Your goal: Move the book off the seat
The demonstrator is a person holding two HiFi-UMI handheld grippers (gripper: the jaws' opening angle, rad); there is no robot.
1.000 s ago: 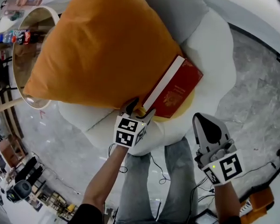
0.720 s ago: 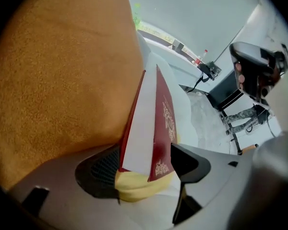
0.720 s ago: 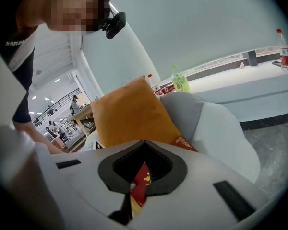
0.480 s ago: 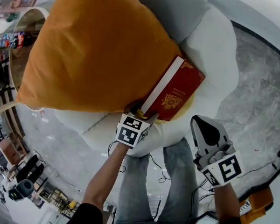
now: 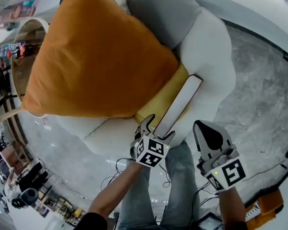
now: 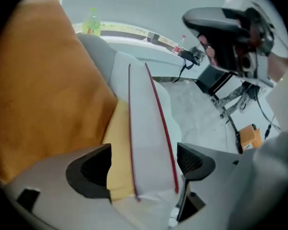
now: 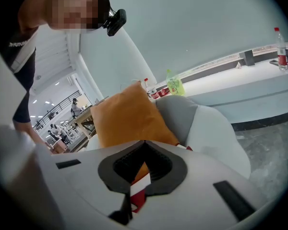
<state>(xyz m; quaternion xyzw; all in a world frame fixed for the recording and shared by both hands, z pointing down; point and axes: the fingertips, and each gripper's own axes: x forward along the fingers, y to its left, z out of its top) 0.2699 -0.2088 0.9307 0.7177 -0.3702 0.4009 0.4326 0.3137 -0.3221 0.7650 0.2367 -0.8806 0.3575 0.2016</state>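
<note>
**A:** Whereabouts of the book [image 5: 180, 107]?

**B:** On the seat [image 5: 213, 56], up on its edge. White pages turned upward, red covers showing only as thin lines down both long sides. Lying along a yellow cushion [image 5: 175, 80], just beside the big orange cushion [image 5: 96, 56]. Near end down at the front edge of the seat.

**A:** And the left gripper [image 5: 159, 127]?

**B:** Right at that near end, one jaw on each side of the book. Opening at this moment, and already spread very wide. From the left gripper view: page block between the two pads, with a strip of yellow cushion showing between the left pad and the nearer cover. Right pad just beside the other cover. No firm hold to be seen on either side.

**A:** Right gripper [image 5: 206, 128]?

**B:** Low on the right, above the floor [image 5: 259, 90] and beside a leg [image 5: 182, 186] in jeans. Near the book's lower end, but apart from it. Jaws closed tip to tip, nothing caught between them. Aimed toward the seat, with the orange cushion and a grey cushion [image 5: 163, 13] beyond the tips in the right gripper view.

**A:** Grey cushion where, exactly?

**B:** At the back of the seat, touching the far side of the orange one.
</note>
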